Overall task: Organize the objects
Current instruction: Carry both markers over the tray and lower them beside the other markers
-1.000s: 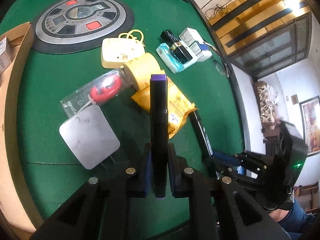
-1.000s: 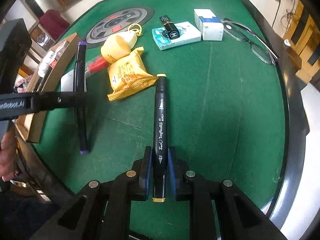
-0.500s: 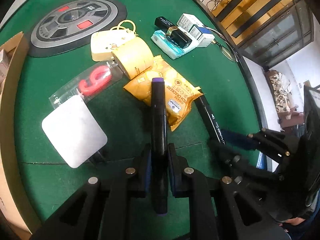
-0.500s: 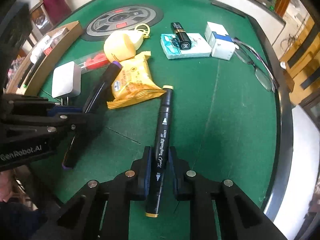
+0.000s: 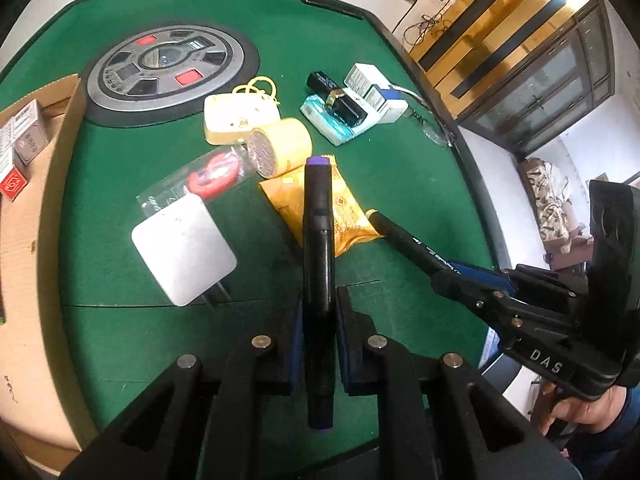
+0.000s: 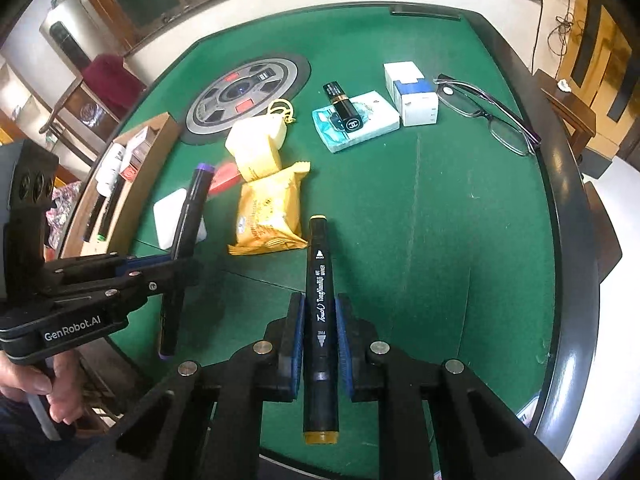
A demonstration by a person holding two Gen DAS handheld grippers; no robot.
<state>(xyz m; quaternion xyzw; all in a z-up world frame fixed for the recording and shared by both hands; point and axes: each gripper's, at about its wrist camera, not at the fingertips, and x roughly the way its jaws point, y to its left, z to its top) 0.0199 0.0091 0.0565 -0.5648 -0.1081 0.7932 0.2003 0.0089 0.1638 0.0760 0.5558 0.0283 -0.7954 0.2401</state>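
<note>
Green felt table [image 6: 460,208] cluttered; cardboard box [image 6: 132,184] at 10 o'clock partly filled. Left gripper [image 5: 318,328] clamps purple-capped marker [image 5: 317,216], right gripper [image 6: 318,336] yellow-capped marker [image 6: 319,280]; most items unsorted.

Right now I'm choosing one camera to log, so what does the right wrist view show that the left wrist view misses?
Only the right wrist view shows the whole eyeglasses and the markers already in the cardboard box. Only the left wrist view shows the tape roll's open core. Both show the purple-capped marker shut in the left gripper, the yellow-capped marker in the right gripper, and the snack packet.
</note>
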